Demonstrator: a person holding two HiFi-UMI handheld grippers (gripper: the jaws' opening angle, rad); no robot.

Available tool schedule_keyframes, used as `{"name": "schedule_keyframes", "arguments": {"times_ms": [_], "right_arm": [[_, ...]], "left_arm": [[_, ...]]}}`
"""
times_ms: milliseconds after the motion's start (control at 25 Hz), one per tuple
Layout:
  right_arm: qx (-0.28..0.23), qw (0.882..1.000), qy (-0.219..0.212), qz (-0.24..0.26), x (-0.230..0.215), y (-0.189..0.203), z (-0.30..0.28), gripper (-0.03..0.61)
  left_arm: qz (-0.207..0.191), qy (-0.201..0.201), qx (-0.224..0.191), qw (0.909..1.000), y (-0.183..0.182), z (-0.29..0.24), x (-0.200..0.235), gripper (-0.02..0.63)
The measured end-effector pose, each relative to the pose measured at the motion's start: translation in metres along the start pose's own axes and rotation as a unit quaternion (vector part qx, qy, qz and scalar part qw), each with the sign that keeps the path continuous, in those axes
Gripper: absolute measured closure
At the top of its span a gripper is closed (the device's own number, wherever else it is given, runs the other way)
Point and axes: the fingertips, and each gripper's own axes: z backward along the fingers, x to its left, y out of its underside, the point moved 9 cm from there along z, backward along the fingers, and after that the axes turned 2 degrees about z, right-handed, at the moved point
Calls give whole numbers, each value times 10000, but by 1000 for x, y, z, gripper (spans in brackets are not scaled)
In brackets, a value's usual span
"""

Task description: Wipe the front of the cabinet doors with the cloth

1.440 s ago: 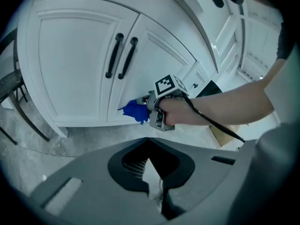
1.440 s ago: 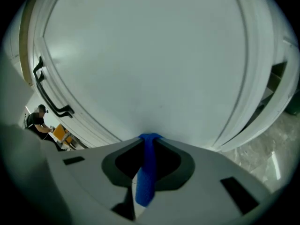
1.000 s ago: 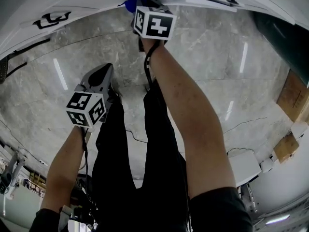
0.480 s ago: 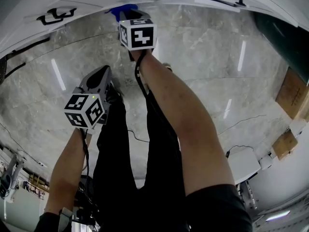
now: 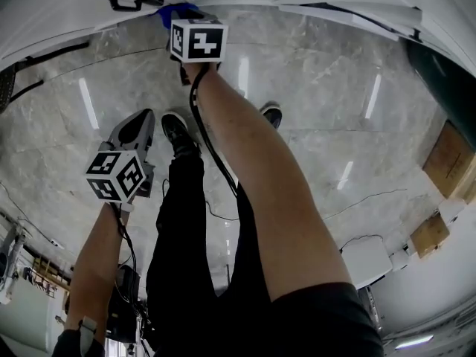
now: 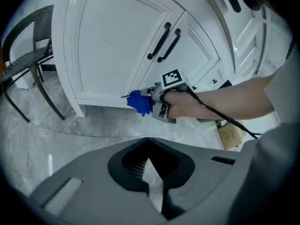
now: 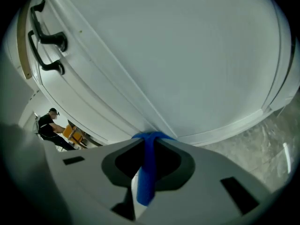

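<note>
My right gripper [image 5: 181, 17] is shut on a blue cloth [image 5: 169, 13] and presses it against the lower part of a white cabinet door [image 6: 110, 41]. In the right gripper view the blue cloth [image 7: 148, 165] runs between the jaws, and the white door panel [image 7: 187, 50] fills the picture. In the left gripper view, the right gripper [image 6: 154, 102] and the cloth [image 6: 138, 101] sit low on the door, below the black handles [image 6: 164, 40]. My left gripper [image 5: 134, 129] hangs back over the floor, shut with nothing in it.
Grey marble floor [image 5: 320, 88] lies below. The person's legs and shoes [image 5: 177, 129] stand close to the cabinet. A dark wicker chair [image 6: 28, 60] stands left of the cabinet. Cardboard boxes [image 5: 450, 151] sit at the right. Another person [image 7: 47, 123] is far off.
My right gripper has slid leftwards along the cabinet front with the cloth. The left gripper has drifted slightly left and down.
</note>
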Motion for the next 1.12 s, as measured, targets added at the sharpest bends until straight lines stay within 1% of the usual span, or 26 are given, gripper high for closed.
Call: {"name": "schedule_keyframes", "arguments": {"times_ms": [120,200,320,440,520,600,680,760,840,920,1000,1120], "right_arm": [[-7,9997,183,160,-16,-10,5,522],[-12,9993,287,225,-34,-17,15,522],[70,9985,430,327,-64,-26,35,522],[43,9972,649,379,-93,-32,55,522],[-50,9958,847,332,-114,-36,71,522],[-155,9930,1133,303,-134,-38,92,522],[-237,9896,1389,273,-151,-39,112,522],[-262,9893,1415,248,-159,-36,129,522],[-231,9914,1278,137,-161,-29,145,522],[-181,9931,1159,-5,-157,-19,164,522],[-86,9940,1082,-120,-148,-6,182,522],[60,9952,937,-289,-125,10,208,522]], "left_arm": [[-45,-12,53,10000,4,-3,3,615],[-4,-20,72,10000,6,-7,-3,615],[46,48,45,10000,4,-17,-26,615],[-89,183,89,9998,0,-37,-55,615],[-227,290,198,9991,0,-49,-76,615],[-366,383,339,9980,3,-58,-95,615],[-461,371,475,9971,8,-63,-108,615],[-447,296,573,9969,14,-67,-116,615],[-370,209,659,9969,18,-72,-121,615],[-189,87,728,9971,19,-74,-120,615],[139,-22,718,9973,18,-69,-116,615],[607,-159,568,9964,12,-52,-111,615]]}}
